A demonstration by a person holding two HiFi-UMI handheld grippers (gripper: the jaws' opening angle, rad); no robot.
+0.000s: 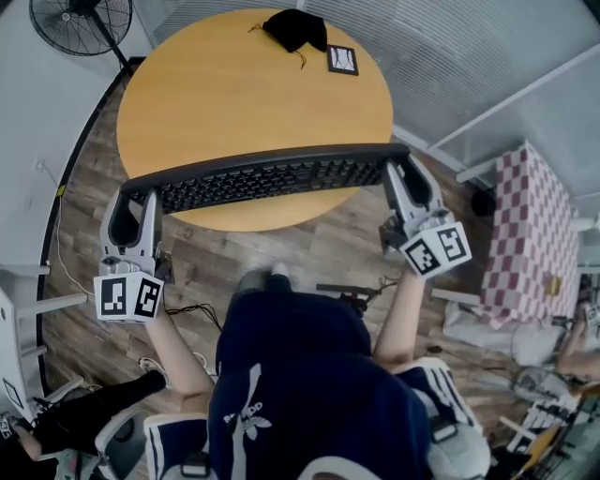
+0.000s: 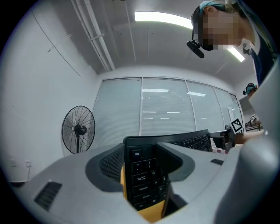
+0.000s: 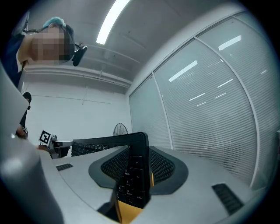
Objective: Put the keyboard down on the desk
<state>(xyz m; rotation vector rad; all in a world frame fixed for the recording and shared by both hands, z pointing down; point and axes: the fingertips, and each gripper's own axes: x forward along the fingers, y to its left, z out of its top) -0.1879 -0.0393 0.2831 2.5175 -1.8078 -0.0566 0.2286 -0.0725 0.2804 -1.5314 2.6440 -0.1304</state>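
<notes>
Keyboard: a long black one with black keys facing up is seen, held by its two short ends between the grippers. It lies across the near edge of the round desk, partly over the desk top and partly over the floor. Whether it rests on the top or is held clear of it cannot be told.

The left end, where the Esc key is read in the left gripper view, is clamped between the fingers of the left gripper. The right end is pinched in the same way by the fingers of the right gripper. Both pairs are closed on the keyboard's edge. The keyboard is seen edge-on in each gripper view, running away toward the other gripper.

The desk is made of pale yellow-brown wood. At its far side a black cloth is laid, and just beside it a small square-marker card. The floor is covered in grey-brown wood planks.

A black standing fan is placed near the desk by a white wall. Closed white blinds are seen along the far wall. A surface covered in red-and-white check is set to the right.
</notes>
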